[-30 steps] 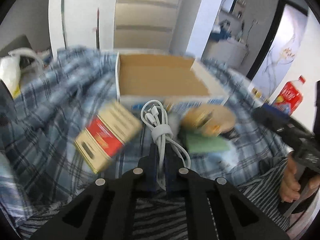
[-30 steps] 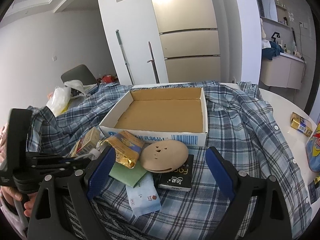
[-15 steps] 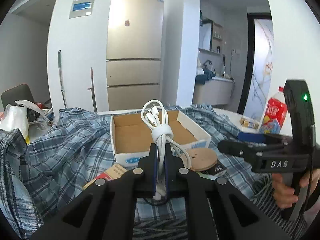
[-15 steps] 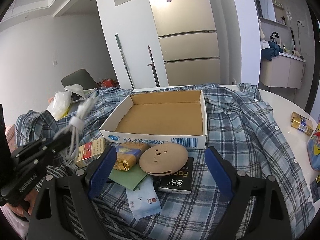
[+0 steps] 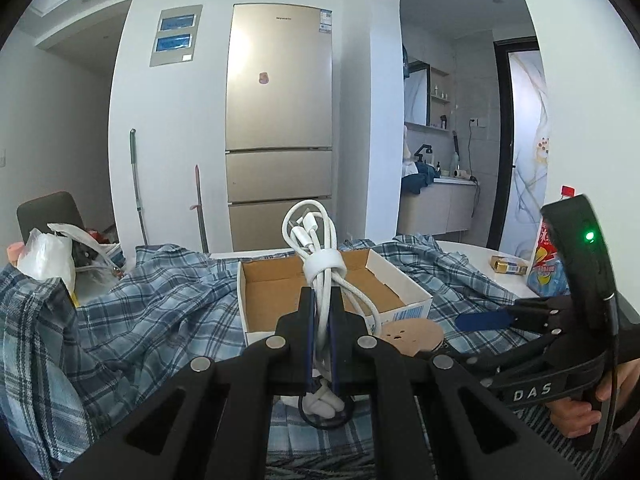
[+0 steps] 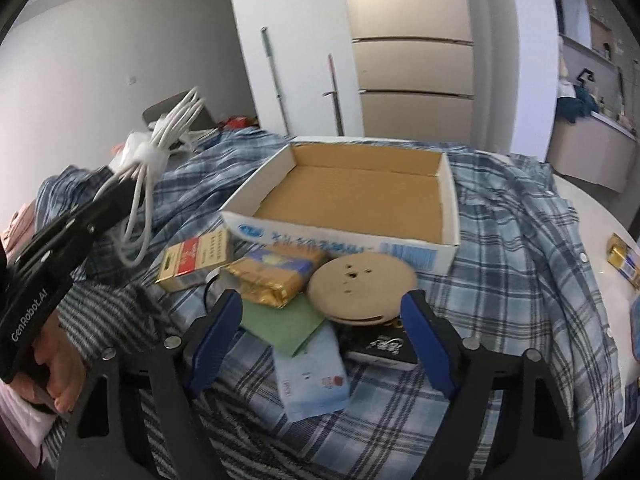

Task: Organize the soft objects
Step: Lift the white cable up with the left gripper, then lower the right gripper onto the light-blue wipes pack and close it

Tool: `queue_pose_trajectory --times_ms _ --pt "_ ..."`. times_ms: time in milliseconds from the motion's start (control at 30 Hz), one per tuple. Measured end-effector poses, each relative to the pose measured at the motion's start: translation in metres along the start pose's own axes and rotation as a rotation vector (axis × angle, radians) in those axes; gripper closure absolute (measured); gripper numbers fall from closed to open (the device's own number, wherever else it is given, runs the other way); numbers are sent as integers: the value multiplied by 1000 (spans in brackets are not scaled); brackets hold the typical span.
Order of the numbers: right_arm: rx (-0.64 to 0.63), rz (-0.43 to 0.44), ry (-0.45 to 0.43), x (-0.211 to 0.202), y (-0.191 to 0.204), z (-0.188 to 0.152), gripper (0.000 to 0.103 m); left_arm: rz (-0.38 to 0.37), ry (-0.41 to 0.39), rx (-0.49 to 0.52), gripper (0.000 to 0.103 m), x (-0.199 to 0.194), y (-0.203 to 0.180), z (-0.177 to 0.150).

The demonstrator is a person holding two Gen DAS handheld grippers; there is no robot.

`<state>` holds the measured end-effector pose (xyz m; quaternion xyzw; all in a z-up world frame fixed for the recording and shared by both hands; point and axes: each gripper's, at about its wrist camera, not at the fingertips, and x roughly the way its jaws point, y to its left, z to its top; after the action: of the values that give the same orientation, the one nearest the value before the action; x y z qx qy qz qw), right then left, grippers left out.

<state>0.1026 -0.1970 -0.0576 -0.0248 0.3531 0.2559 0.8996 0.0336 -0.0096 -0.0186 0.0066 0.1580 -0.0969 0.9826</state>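
Note:
My left gripper (image 5: 322, 300) is shut on a coiled white cable (image 5: 320, 256), lifted above the plaid shirt; the coil sticks up in front of the open cardboard box (image 5: 404, 288). In the right wrist view the same cable (image 6: 160, 148) hangs from the left gripper (image 6: 116, 184) at the far left. My right gripper (image 6: 320, 320) hovers over a pile in front of the box (image 6: 340, 236), its jaws closing with nothing pressed between them. Under it lie a tan round disc (image 6: 362, 288), a gold foil pack (image 6: 276, 276), a green sheet (image 6: 288, 324), a light blue packet (image 6: 312, 376) and a black booklet (image 6: 380, 348).
A blue plaid shirt (image 6: 512, 264) covers the round white table (image 6: 592, 216). A red and gold carton (image 6: 196, 260) lies left of the pile. A small gold pack (image 6: 622, 256) and a red-capped bottle (image 5: 548, 256) stand at the right. A white plastic bag (image 5: 48, 256) sits far left.
My left gripper has lifted the white cable off the pile and tilted up toward level. My right gripper has dipped toward the pile and its jaws have narrowed.

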Motion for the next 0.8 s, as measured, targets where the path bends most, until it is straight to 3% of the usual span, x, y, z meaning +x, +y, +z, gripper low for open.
queue_pose_trajectory --times_ms 133,367,467,533,800 --pt "-8 65 85 10 4 -4 33 -1 -22 9 96 -4 -2 0" --pt "-80 94 196 21 16 -15 40 -10 -11 18 96 -2 -4 0" --pt "-123 69 215 26 24 -18 47 -11 -19 23 96 -3 -5 0" --pt "-119 64 222 28 22 -19 59 -11 -21 24 96 -4 -5 -1" --pt "-44 37 214 29 6 -13 62 -17 -14 26 96 -3 -6 -1"
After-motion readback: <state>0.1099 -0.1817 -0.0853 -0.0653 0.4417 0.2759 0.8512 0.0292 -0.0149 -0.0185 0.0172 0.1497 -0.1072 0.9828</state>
